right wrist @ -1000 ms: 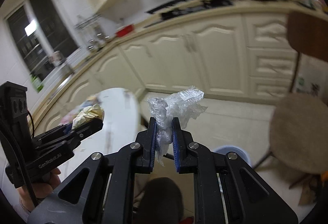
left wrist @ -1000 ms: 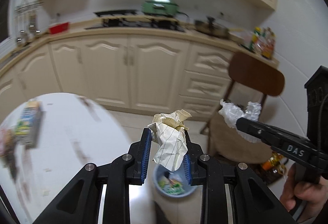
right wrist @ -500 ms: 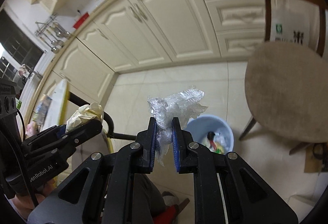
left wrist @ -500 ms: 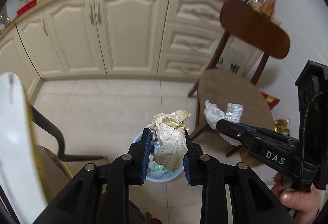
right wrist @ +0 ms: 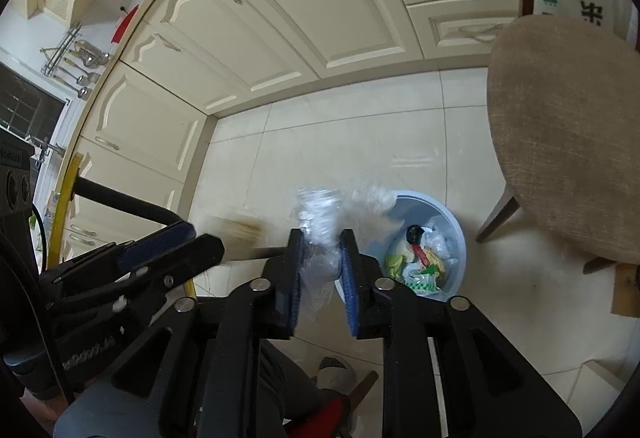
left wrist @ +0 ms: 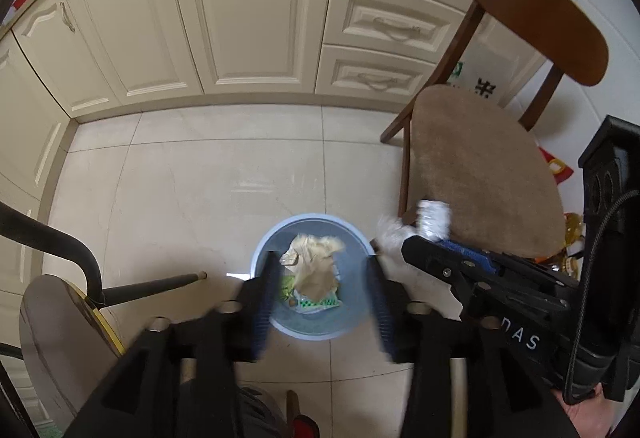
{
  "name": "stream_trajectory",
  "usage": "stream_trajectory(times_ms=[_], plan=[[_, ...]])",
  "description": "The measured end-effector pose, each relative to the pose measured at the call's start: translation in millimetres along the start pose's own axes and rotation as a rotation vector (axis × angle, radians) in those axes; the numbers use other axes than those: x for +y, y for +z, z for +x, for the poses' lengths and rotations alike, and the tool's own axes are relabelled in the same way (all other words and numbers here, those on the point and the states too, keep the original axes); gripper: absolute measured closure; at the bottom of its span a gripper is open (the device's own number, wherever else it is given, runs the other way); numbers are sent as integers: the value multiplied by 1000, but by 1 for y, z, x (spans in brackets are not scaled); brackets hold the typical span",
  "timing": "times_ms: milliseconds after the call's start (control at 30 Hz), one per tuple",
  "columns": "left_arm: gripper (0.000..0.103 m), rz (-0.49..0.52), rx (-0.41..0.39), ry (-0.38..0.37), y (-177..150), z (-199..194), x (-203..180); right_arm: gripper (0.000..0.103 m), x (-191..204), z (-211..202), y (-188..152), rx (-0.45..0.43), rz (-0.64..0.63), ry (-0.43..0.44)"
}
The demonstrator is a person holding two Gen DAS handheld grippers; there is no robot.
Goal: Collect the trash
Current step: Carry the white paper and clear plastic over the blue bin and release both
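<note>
A light blue waste bin [left wrist: 256, 258] [right wrist: 460, 238] stands on the tiled floor with wrappers in it. My left gripper [left wrist: 322, 260] hangs right above it, its jaws opening wide. The crumpled cream paper [left wrist: 316, 266] is loose between them, touching neither pad, and drops over the bin. In the right wrist view that paper [right wrist: 240, 228] is a blur off the left gripper's tip [right wrist: 200, 242]. My right gripper [right wrist: 322, 234] is beside the bin's left rim, its jaws opening. The clear plastic wrap [right wrist: 320, 238] [left wrist: 432, 215] sits slack and blurred between the pads.
A wooden chair with a brown padded seat [left wrist: 480, 165] stands just right of the bin. Cream cabinets [left wrist: 248, 5] run along the back. A black metal frame [left wrist: 80, 250] and a yellow-edged tabletop [left wrist: 60, 326] are at the left. A person's hand [left wrist: 588, 414] holds the right gripper.
Both grippers dropped and tipped down over the bin. The left jaws spread and let the paper go. The right jaws parted slightly around the plastic wrap.
</note>
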State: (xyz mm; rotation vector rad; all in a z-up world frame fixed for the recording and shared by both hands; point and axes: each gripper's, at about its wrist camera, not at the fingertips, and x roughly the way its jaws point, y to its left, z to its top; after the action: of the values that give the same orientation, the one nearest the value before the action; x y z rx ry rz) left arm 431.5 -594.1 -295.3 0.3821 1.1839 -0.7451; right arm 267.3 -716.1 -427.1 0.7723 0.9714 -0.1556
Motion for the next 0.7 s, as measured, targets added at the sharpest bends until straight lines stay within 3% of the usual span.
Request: stream_trajectory(times_ms=[67,167,233,367,433,567,700], plan=[[40,4,0,9,2,7,-1,74,-4,4,1,8,13,-4],[30,0,1,36,2,11,-3,54,-13,8,1,10,45,-19],[27,-5,-1,43,-1,11,-4,47,-18,8,1,11,60,-16],[23,-12,-14,66,-9,1,-6,13,-26,5,-1,4,100,-35],[17,-7,-27,97,-15,-8,-9,1,-31,-1,-4,-16,145,-45],[1,-2,-98,136,-28,-29,-17,0,-35,-14,-6,-47,197,-76],[1,26,-135,135,-43,-49,-27,0,-26,-34,-6,-83,200,-91]])
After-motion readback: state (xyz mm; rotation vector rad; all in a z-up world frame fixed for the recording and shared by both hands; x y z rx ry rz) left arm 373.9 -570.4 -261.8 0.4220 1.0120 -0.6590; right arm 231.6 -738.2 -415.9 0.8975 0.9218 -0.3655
